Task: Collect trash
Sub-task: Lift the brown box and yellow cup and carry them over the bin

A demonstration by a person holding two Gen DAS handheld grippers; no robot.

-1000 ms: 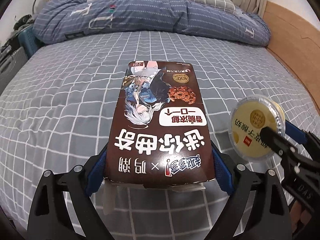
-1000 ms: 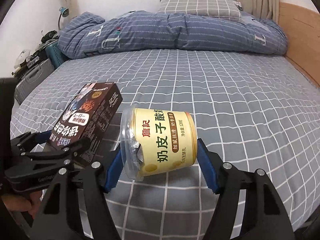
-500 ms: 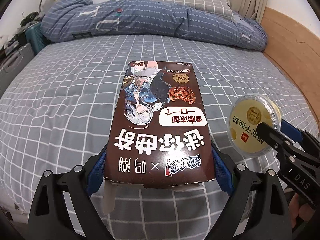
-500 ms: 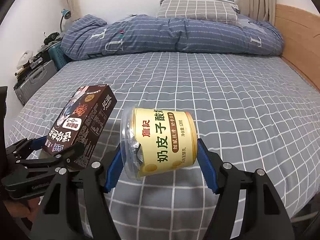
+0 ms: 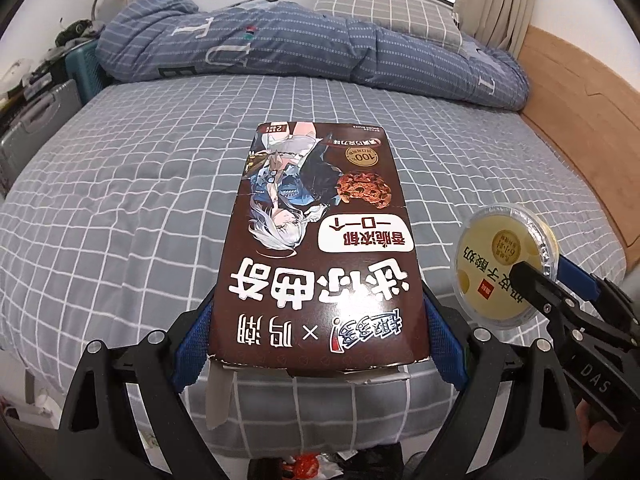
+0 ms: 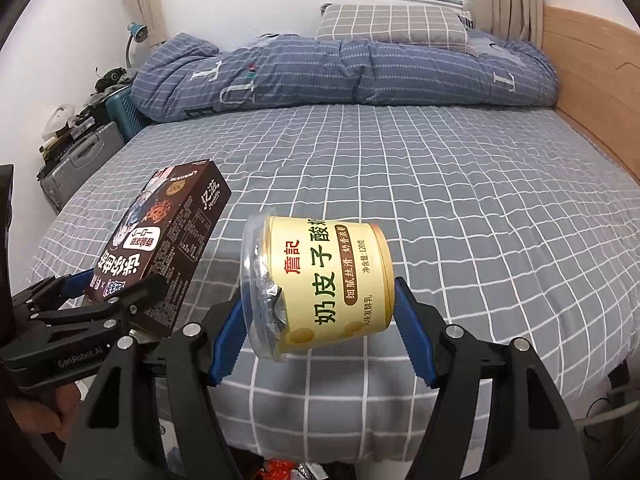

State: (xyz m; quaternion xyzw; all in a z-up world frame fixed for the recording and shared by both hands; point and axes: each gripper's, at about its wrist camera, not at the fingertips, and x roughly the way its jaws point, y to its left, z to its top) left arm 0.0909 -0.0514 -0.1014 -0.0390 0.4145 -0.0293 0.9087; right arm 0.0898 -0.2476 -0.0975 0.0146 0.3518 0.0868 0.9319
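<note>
Clamping a brown cardboard cookie box point(image 5: 320, 248) by its long sides, the left claw point(image 5: 318, 332) holds it above the grey checked bed point(image 5: 120, 208); white Chinese lettering, an anime girl and a "100" seal face up (its near flap is torn). Beside it, the right claw point(image 6: 320, 320) grips a yellow yogurt cup point(image 6: 320, 284), printed "120" and lying sideways, peeled foil under its clear lid.

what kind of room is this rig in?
A bedroom, almost certainly: a bed with a grey checked sheet, a rolled blue duvet with a pillow behind it, and a wooden headboard along the right side.
</note>
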